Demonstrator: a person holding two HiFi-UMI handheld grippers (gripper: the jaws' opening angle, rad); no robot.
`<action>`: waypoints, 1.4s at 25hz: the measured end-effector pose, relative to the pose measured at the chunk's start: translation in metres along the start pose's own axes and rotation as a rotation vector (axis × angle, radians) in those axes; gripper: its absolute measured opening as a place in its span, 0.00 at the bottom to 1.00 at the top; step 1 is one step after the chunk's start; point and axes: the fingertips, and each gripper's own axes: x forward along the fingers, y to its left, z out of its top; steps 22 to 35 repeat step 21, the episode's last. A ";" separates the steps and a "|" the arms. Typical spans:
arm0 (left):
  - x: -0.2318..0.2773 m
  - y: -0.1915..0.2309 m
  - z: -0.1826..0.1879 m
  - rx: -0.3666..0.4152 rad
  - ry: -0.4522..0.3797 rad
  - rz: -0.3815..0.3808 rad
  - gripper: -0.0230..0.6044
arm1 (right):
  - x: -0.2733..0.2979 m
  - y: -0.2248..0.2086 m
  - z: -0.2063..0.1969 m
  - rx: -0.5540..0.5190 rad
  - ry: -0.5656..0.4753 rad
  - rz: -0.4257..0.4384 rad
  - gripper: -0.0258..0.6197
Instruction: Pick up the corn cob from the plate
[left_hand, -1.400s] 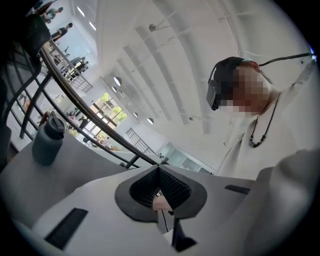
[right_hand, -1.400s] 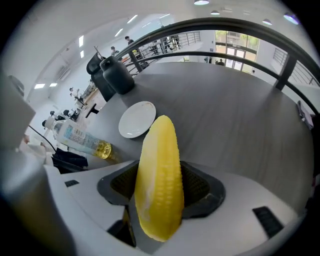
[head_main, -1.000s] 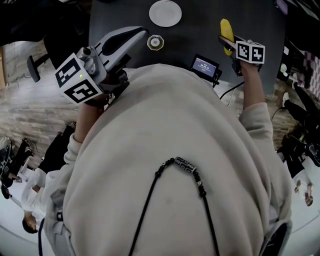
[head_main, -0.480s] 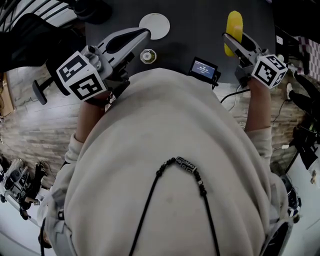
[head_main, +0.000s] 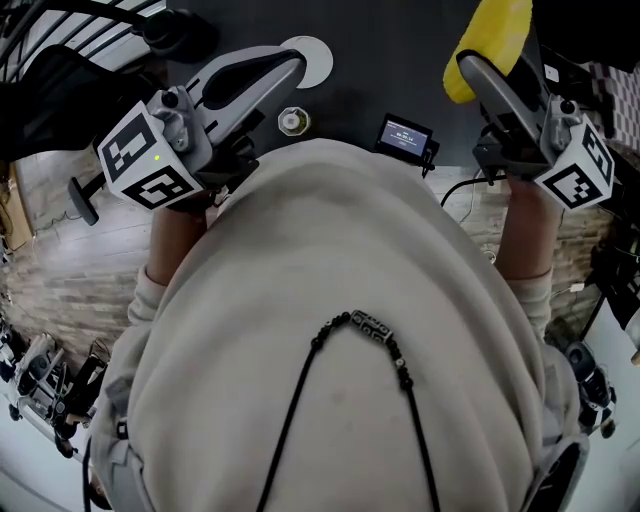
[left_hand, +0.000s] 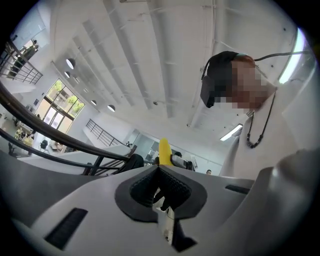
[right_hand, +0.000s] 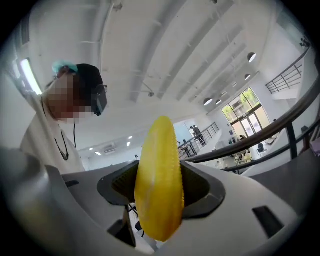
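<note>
My right gripper is raised high at the upper right of the head view, shut on the yellow corn cob. In the right gripper view the cob stands upright between the two dark pads, filling the gap of the gripper. The white plate lies on the dark table, partly hidden behind my left gripper. That gripper's jaws meet at the tips with nothing between them. In the left gripper view the cob shows far off, beyond the tips.
A small round jar and a small device with a lit screen sit at the table's near edge. My own light sweater fills most of the head view. Wood-look floor lies to both sides.
My right gripper has risen far off the table toward the camera with the cob in it. The left gripper has lifted a little and turned slightly.
</note>
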 end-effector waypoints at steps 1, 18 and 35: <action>-0.001 -0.002 0.002 0.004 -0.008 -0.005 0.04 | 0.003 0.007 0.006 -0.015 -0.010 0.017 0.44; -0.012 -0.014 -0.004 -0.027 -0.041 -0.032 0.04 | 0.022 0.039 0.007 -0.050 -0.004 0.089 0.44; -0.011 -0.015 -0.007 -0.025 -0.030 -0.041 0.04 | 0.028 0.042 0.007 -0.069 0.003 0.094 0.44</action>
